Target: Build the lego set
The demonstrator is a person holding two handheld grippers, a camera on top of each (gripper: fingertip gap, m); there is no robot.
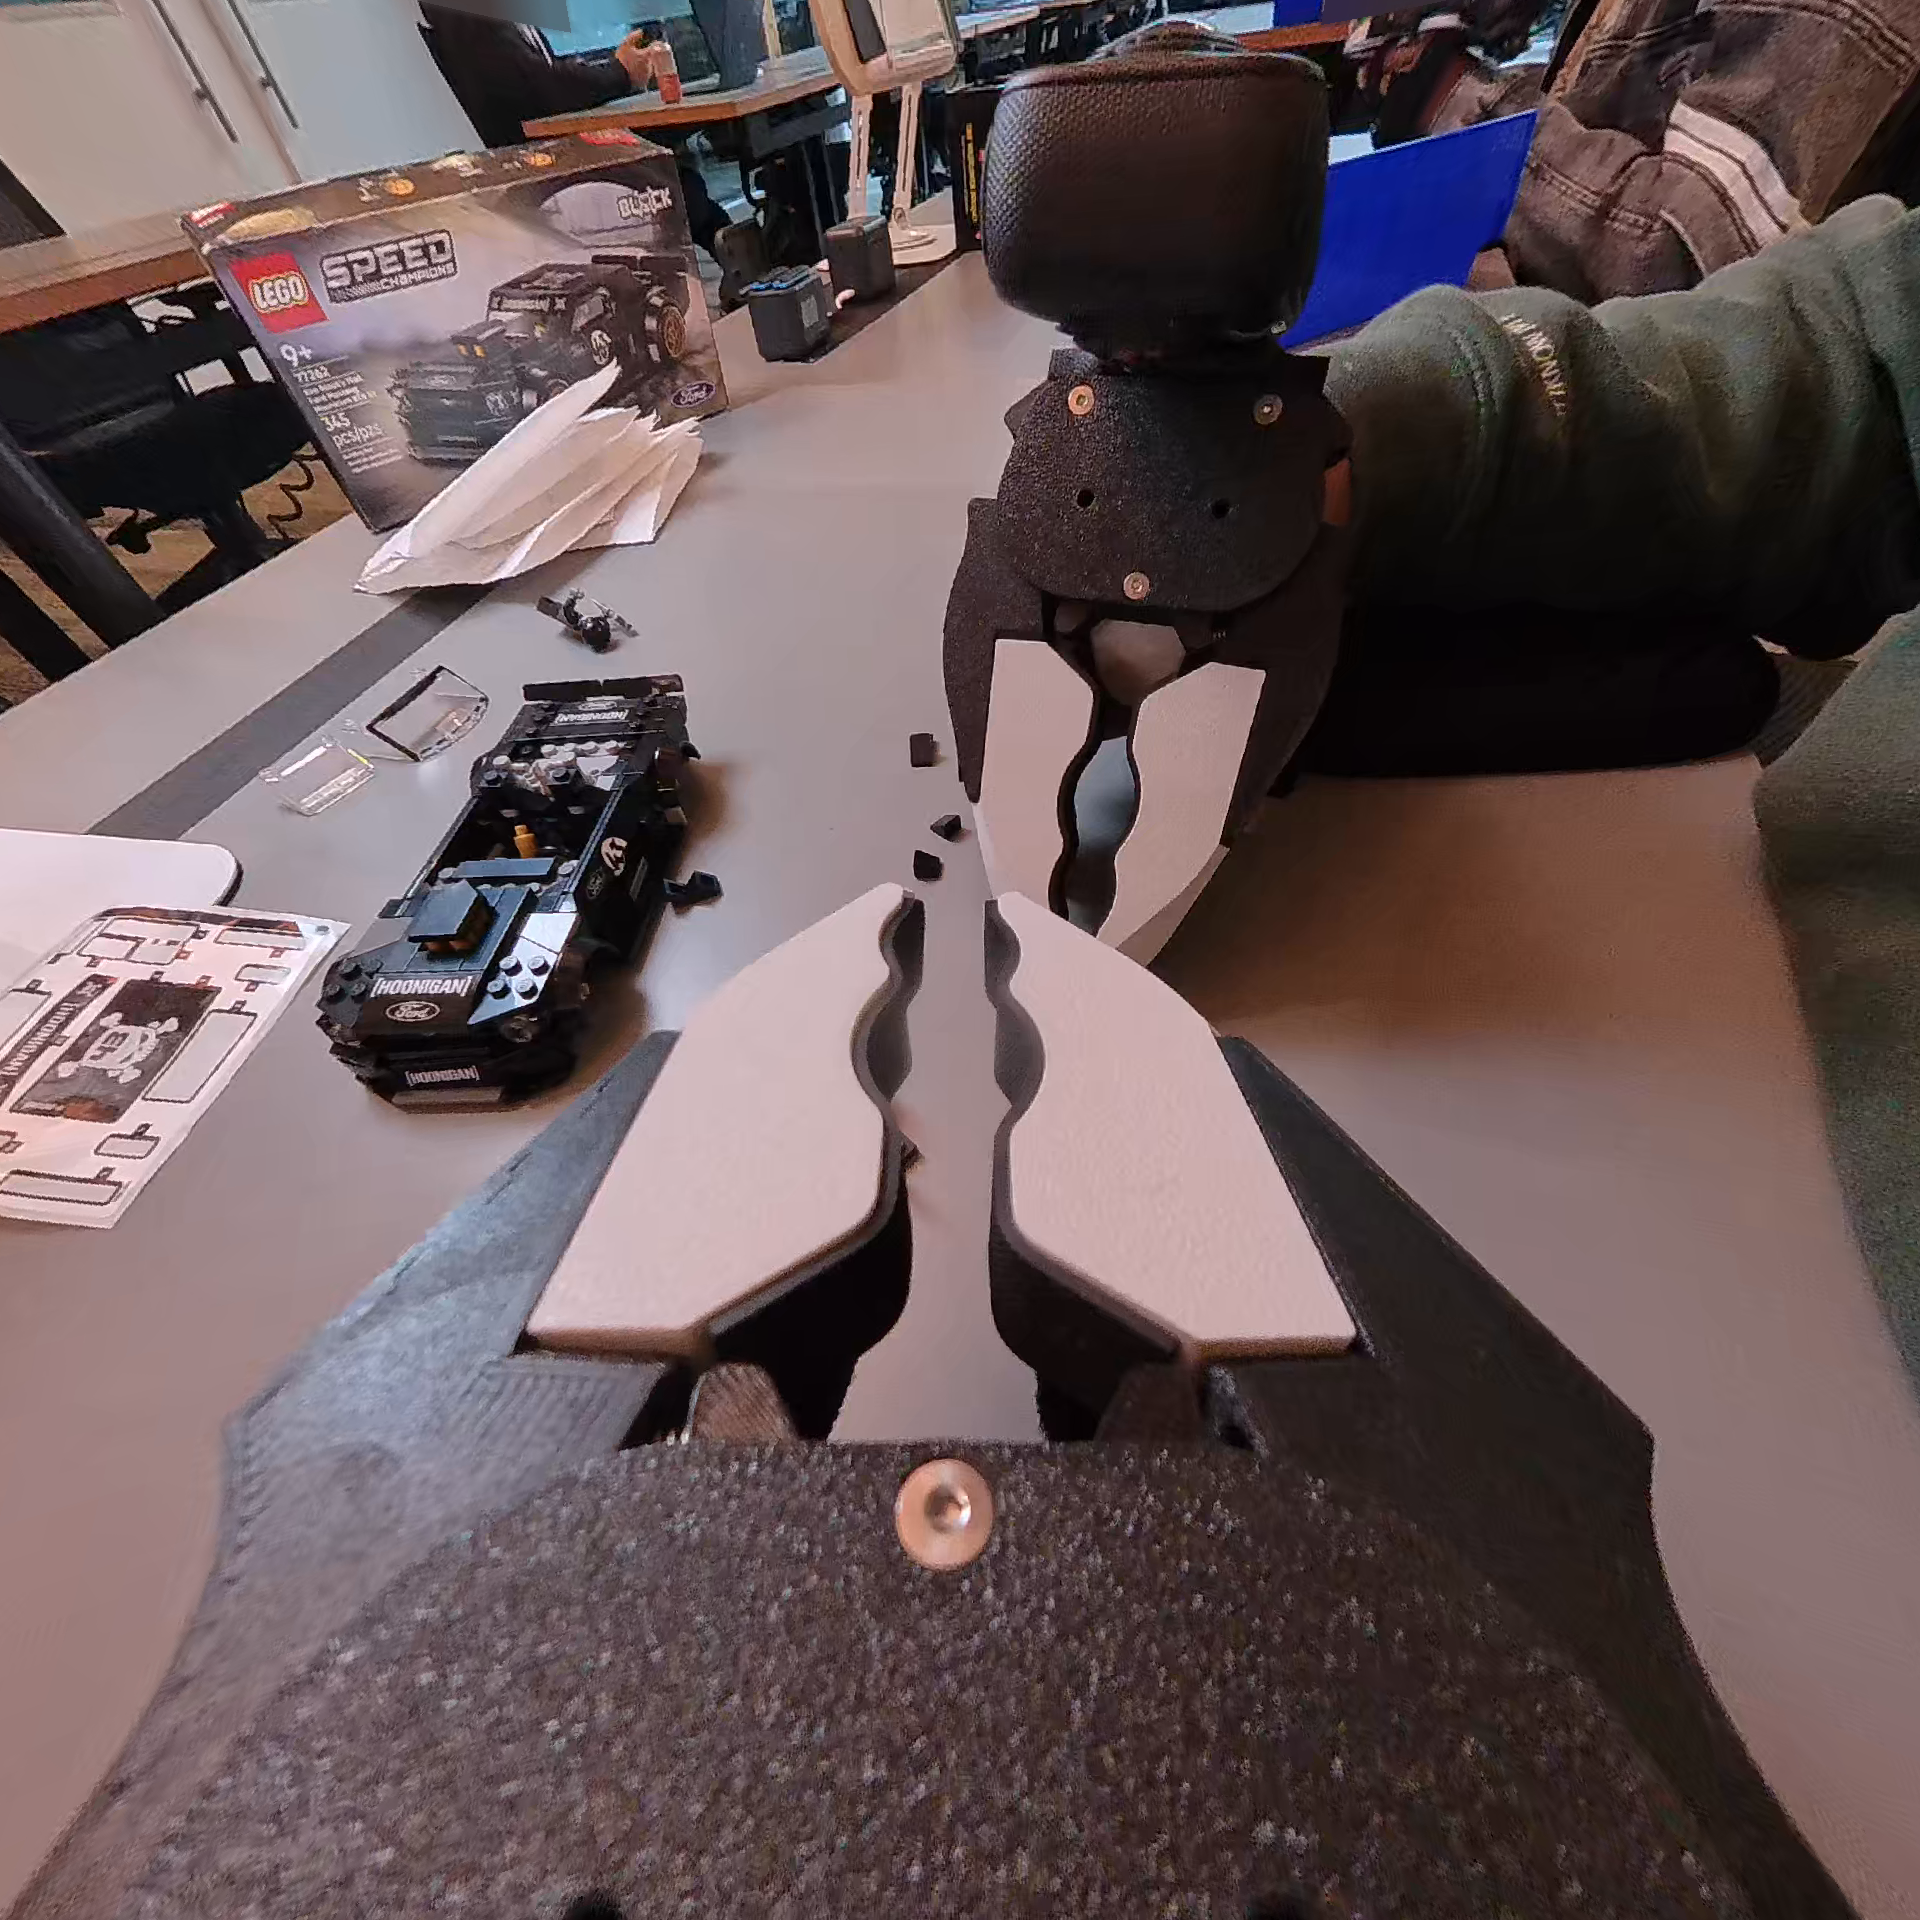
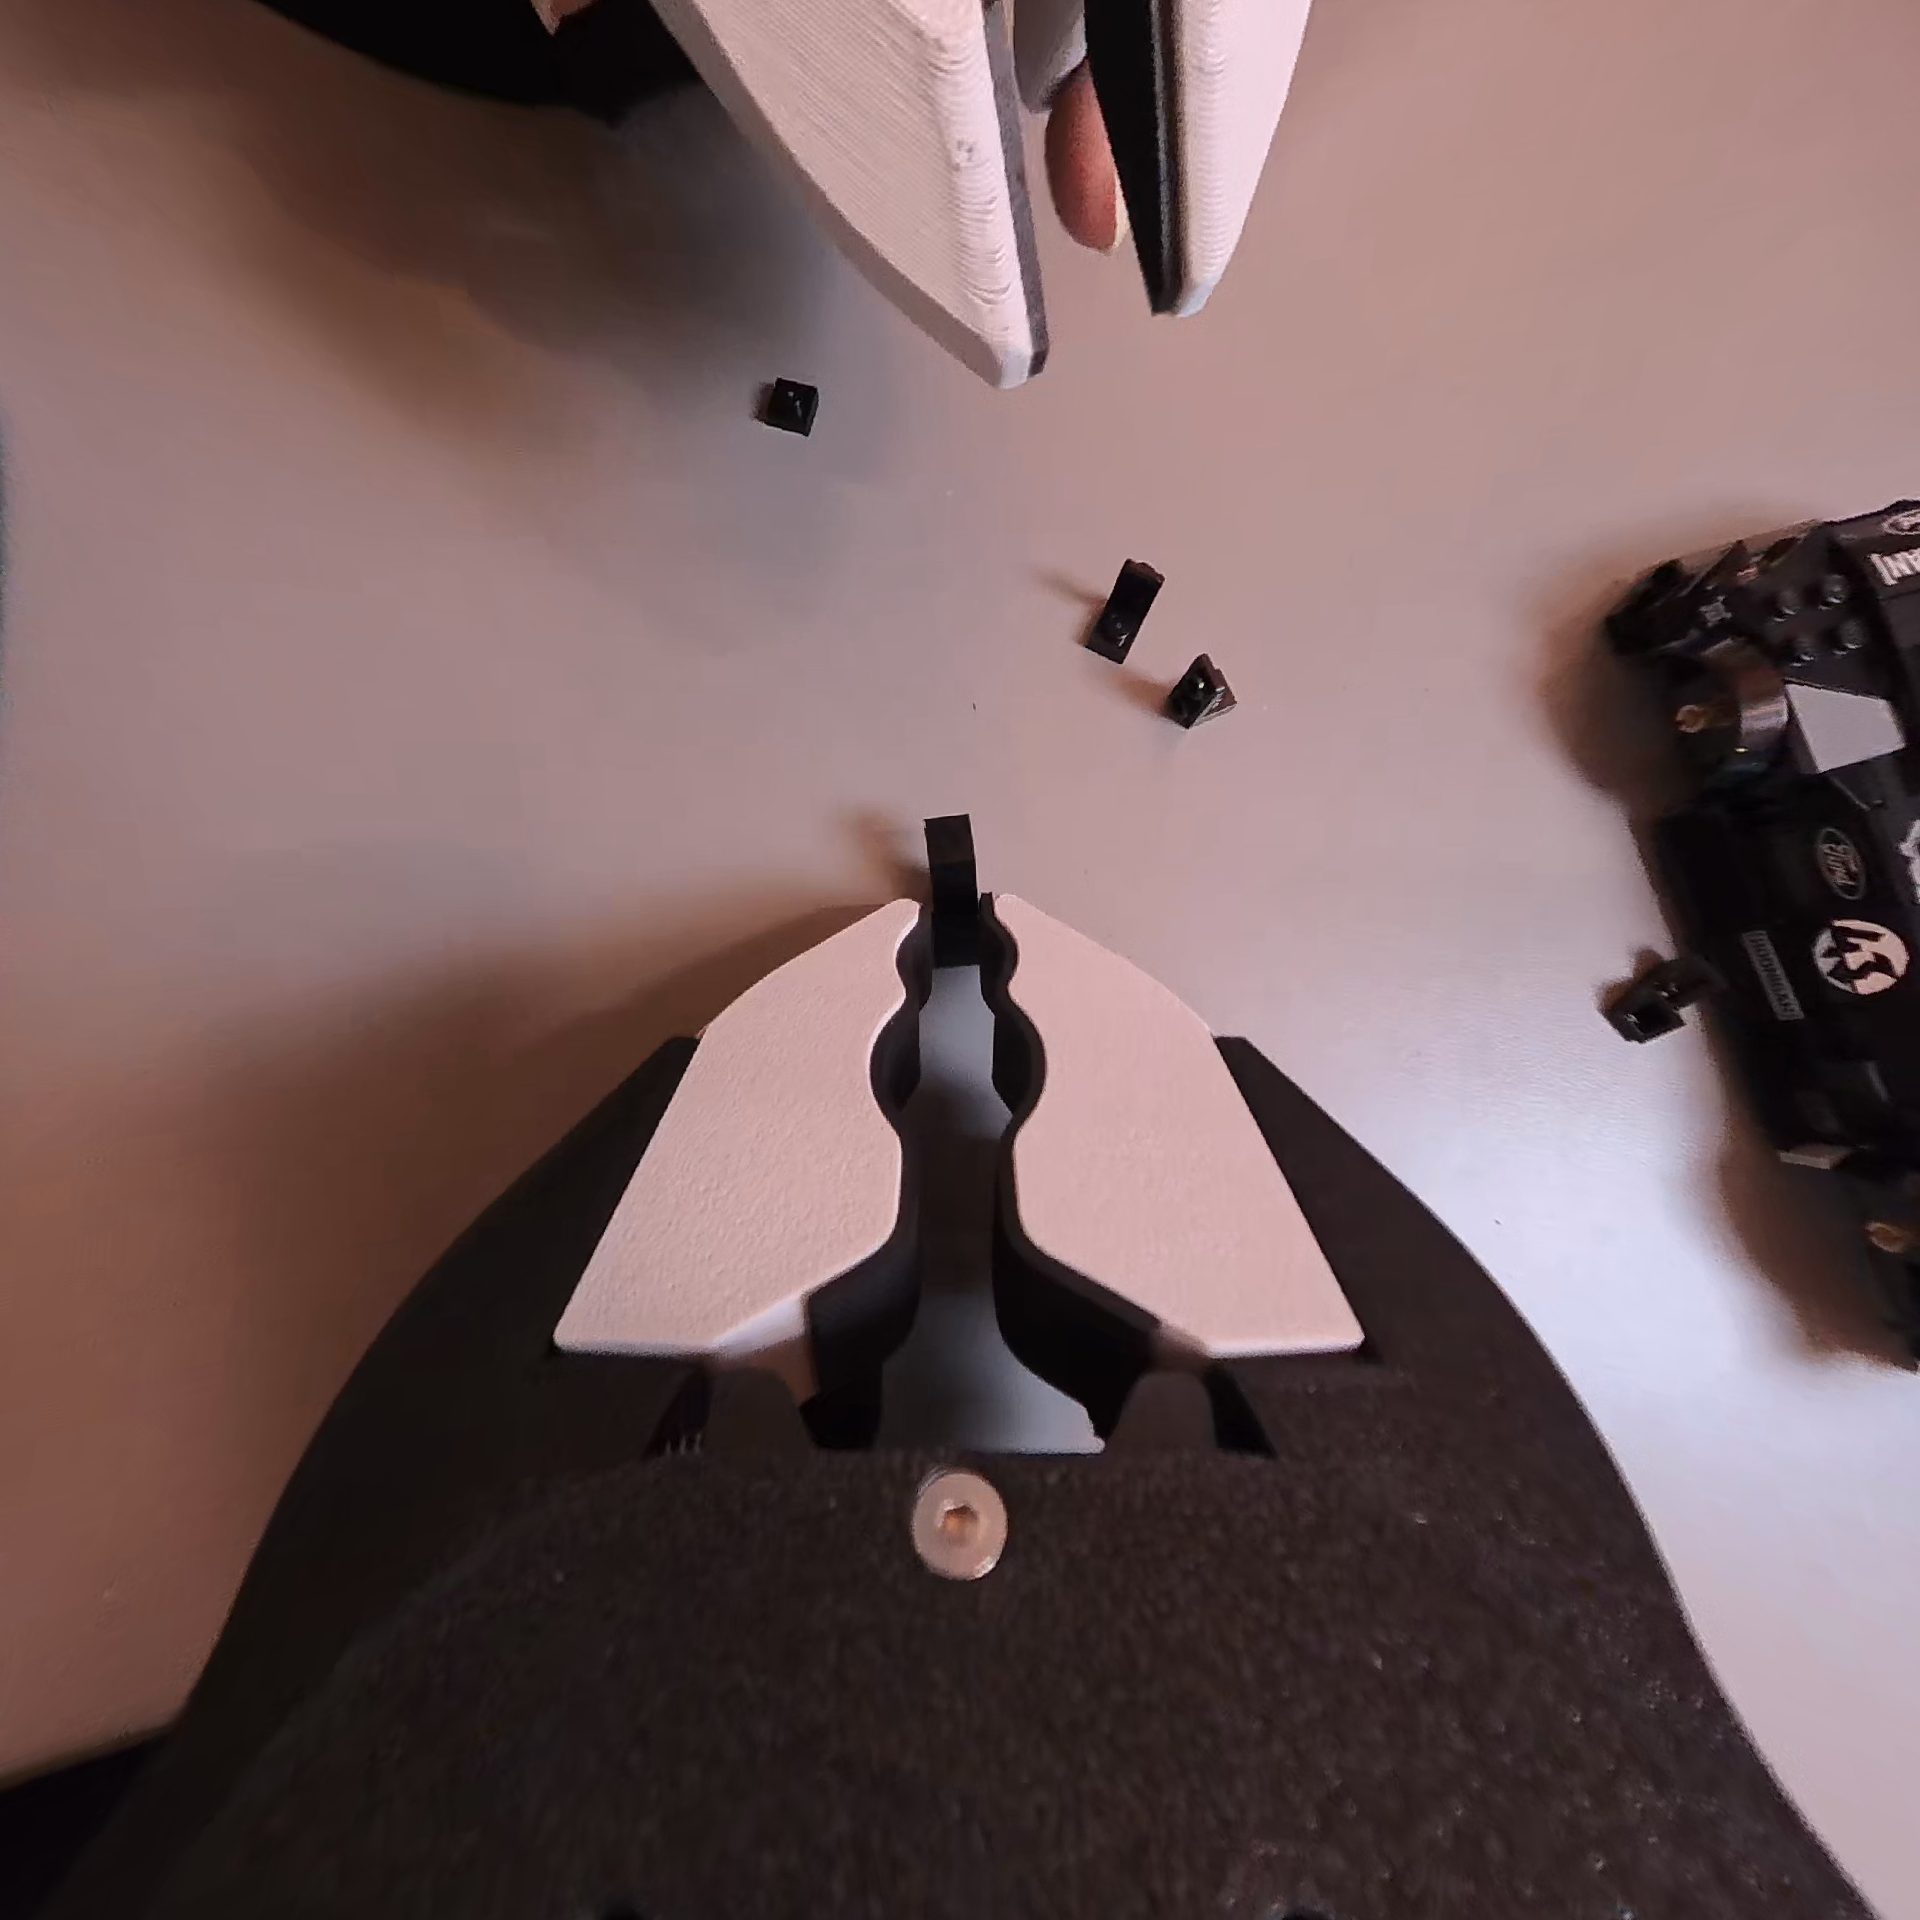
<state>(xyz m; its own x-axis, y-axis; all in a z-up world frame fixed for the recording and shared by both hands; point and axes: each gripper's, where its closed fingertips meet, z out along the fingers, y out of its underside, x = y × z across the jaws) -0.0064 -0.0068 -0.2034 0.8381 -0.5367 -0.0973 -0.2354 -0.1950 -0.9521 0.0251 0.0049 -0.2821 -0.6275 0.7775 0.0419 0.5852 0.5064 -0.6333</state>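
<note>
The car, black and half built, lies on the grey counter to the left of my left hand-held gripper in the left wrist view. Its roof is off and the cabin shows. My left hand-held gripper hangs low over the counter with its white fingers drawn near each other, a narrow gap at the tips, and nothing between them. Just ahead of it my right hand-held gripper points down at the counter, my green sleeve behind it. Three small black pieces lie loose between the grippers and the car. Past the car are two clear window parts, a white paper bag and the set's box standing upright. A sticker sheet lies at the left edge.

In the right wrist view, looking straight down, my right hand-held gripper has closed its tips on a small black brick (it sticks out forward past the fingertips). Three more black pieces lie scattered on the counter ahead. The left gripper's fingers come in from the top edge, slightly apart. The car sits at the right edge, with one loose black piece just beside it.
</note>
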